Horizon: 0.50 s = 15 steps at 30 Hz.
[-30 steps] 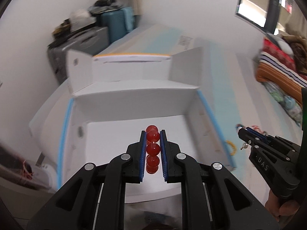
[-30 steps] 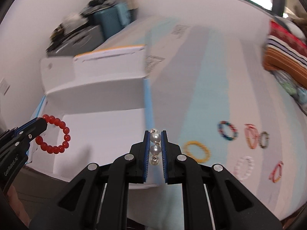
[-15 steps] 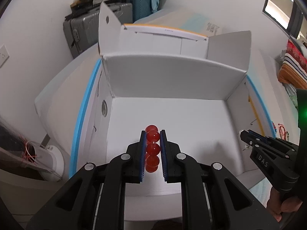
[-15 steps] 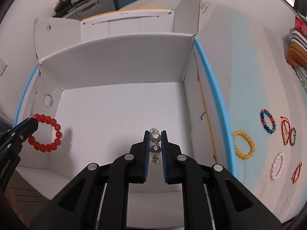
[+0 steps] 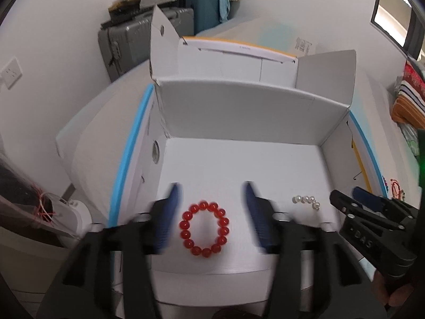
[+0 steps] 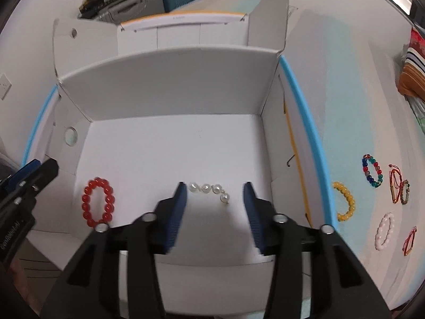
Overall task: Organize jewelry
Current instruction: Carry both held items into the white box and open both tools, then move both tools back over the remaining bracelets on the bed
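A red bead bracelet [image 5: 185, 234] lies flat on the floor of the open white cardboard box [image 5: 239, 114]. It sits below my left gripper [image 5: 211, 186], whose jaws are opening and blurred; the pads do not touch it. A short string of pearls [image 6: 205, 188] lies on the box floor [image 6: 172, 138] under my right gripper [image 6: 215, 185]. Those jaws are opening too, clear of the pearls. From the right wrist, the red bracelet [image 6: 86, 199] and the left gripper [image 6: 43, 165] show at the left. The left wrist view has the pearls [image 5: 305, 199] and the right gripper [image 5: 345, 195] at its right.
Several bracelets lie on the table right of the box: yellow [image 6: 345, 202], multicoloured [image 6: 372, 171], red cord [image 6: 394, 183], white [image 6: 383, 231]. The box flaps [image 6: 268, 13] stand up at the back. Suitcases [image 5: 127, 42] stand behind the table by the wall.
Both grippers came down over the box, then let go: the red bracelet and the pearls now lie on the box floor, and both pairs of jaws stand apart.
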{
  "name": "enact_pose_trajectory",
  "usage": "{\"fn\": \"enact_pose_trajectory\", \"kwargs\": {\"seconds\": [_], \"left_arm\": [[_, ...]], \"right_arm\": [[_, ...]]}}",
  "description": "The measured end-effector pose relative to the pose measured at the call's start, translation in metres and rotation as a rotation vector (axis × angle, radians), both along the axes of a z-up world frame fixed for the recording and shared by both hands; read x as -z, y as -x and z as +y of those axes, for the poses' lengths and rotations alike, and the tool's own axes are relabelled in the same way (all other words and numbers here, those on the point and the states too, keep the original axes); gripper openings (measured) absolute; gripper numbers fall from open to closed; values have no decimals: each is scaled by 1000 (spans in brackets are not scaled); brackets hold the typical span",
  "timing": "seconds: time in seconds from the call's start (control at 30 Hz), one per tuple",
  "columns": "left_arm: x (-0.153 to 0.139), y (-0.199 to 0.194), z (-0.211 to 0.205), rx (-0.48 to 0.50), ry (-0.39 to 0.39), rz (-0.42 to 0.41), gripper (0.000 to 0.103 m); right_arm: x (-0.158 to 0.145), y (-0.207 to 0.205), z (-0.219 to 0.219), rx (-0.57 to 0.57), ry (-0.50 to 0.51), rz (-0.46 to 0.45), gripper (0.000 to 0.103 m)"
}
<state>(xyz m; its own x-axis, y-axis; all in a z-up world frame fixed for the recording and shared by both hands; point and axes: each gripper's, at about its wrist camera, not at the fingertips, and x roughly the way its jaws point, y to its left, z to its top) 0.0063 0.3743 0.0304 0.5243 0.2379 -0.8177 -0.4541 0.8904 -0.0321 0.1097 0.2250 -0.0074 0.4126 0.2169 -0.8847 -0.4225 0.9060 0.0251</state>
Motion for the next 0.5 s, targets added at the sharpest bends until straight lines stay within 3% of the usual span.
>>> {"fn": "enact_pose_trajectory", "kwargs": {"seconds": [0.1, 0.23, 0.33, 0.5], "left_arm": [[-10, 5, -11, -6, -63, -26, 87], [-20, 9, -26, 10, -63, -46, 93], [-29, 10, -44, 29, -72, -63, 97], [-41, 11, -77, 74, -56, -86, 97]], "right_arm": [[-11, 5, -11, 21, -19, -34, 69], [-31, 3, -37, 93, -41, -97, 85], [-43, 4, -58, 127, -71, -127, 94], [-62, 12, -96, 169, -80, -178, 95]]}}
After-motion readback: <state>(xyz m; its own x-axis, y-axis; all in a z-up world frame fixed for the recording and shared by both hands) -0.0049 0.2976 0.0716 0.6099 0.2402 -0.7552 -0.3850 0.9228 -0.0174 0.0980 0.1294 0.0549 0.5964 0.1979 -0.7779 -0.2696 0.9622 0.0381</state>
